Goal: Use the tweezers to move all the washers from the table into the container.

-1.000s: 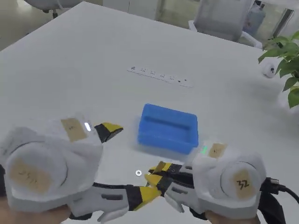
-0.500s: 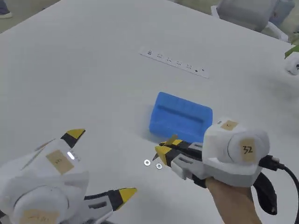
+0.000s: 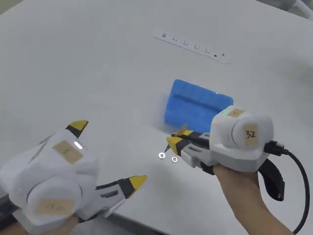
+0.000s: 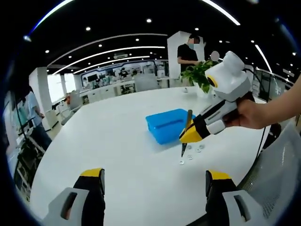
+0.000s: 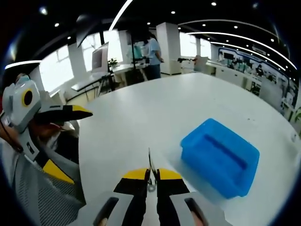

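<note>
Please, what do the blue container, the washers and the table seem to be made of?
Container: probably plastic with a matte finish, judging by its even blue colour and rounded edges.
Washers: likely metal, as they are small silvery rings with a slight shine.
Table: smooth white top, perhaps laminate; the look leaves it open.

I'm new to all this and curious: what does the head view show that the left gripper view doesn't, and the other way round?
Head view: a white socket strip set in the table. Left gripper view: a leafy green plant, a standing person, thin dark tweezers in the right gripper. Both: the blue plastic container and small metal washers near it.
</note>
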Available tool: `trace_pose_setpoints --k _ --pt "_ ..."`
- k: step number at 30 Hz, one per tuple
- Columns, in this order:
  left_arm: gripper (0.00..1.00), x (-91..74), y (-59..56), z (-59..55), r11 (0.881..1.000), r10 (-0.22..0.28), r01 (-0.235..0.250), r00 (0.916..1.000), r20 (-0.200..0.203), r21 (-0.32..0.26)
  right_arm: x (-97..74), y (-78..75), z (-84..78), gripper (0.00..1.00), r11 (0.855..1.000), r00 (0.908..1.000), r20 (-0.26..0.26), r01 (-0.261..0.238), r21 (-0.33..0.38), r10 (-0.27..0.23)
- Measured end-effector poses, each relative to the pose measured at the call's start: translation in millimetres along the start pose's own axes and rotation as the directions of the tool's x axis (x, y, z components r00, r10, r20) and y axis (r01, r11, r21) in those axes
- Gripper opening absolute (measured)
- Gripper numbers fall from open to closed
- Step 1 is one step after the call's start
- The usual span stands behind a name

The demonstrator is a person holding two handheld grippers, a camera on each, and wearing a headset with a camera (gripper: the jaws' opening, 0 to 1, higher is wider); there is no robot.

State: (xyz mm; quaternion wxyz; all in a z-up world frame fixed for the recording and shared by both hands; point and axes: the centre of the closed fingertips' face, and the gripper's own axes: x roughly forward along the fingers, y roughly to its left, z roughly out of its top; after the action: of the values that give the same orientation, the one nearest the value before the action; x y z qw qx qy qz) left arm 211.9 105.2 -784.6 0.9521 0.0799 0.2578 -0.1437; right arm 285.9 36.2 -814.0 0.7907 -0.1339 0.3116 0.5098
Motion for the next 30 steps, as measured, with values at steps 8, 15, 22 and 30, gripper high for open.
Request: trace_pose_setpoints --k 8,15,22,30 --pt "0.89 1.7 -1.2 -4.0 1.0 -0.006 0.006 0.9998 -0.018 0.024 7.6 0.5 -7.5 0.03 1.0 0.9998 -0.018 -0.006 0.001 0.006" --pt "0.89 2.6 -0.8 -6.1 1.0 -0.003 0.004 0.9996 -0.028 0.03 10.0 0.0 -7.6 0.03 1.0 0.9997 -0.023 0.004 -0.03 -0.005" --pt "0.87 2.7 -2.6 -6.9 0.999 -0.01 0.011 0.9994 -0.032 0.043 9.1 3.3 -9.2 0.03 0.998 0.9993 -0.037 0.0 -0.061 -0.002" --pt "0.87 3.0 -2.5 -8.2 0.999 -0.009 0.011 0.9992 -0.038 0.049 7.8 0.9 -10.0 0.03 0.998 0.9992 -0.039 0.012 -0.062 -0.014"
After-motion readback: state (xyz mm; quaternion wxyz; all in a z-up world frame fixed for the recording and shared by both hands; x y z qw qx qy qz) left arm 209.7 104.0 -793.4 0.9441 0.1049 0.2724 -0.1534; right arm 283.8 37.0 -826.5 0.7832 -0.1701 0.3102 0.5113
